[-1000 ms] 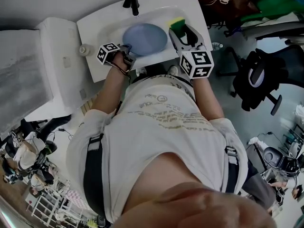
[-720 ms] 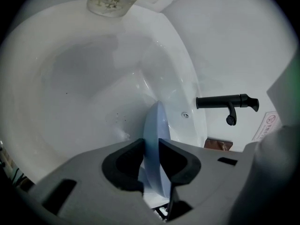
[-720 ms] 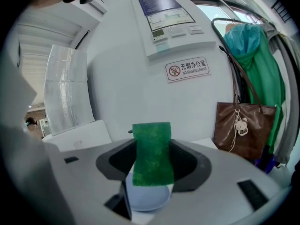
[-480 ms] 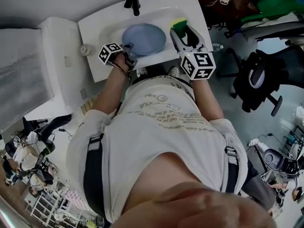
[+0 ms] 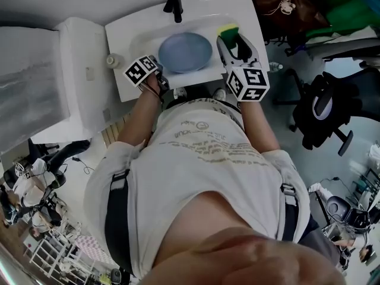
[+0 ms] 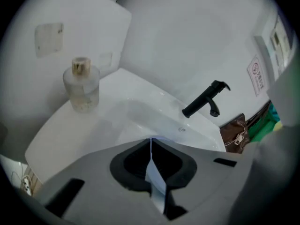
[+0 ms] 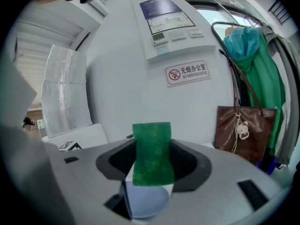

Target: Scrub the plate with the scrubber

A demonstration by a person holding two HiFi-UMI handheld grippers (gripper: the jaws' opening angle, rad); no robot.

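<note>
A round blue plate lies in the white sink. My left gripper is at the plate's left rim. In the left gripper view its jaws are closing, the left gripper pinching the thin edge of the plate edge-on between the pads. My right gripper hovers at the plate's right side, shut on a green and yellow scrubber. In the right gripper view the scrubber stands upright in the right gripper, green face towards the camera, with the plate showing below it.
A black faucet rises at the sink's back edge. A small clear bottle stands on the sink's left ledge. A brown bag and green cloth hang at the right. A black office chair stands right of the person.
The sink and both grippers sit slightly further right in the head view. The left gripper's marker cube has tilted a little. The right gripper still holds the scrubber beside the plate.
</note>
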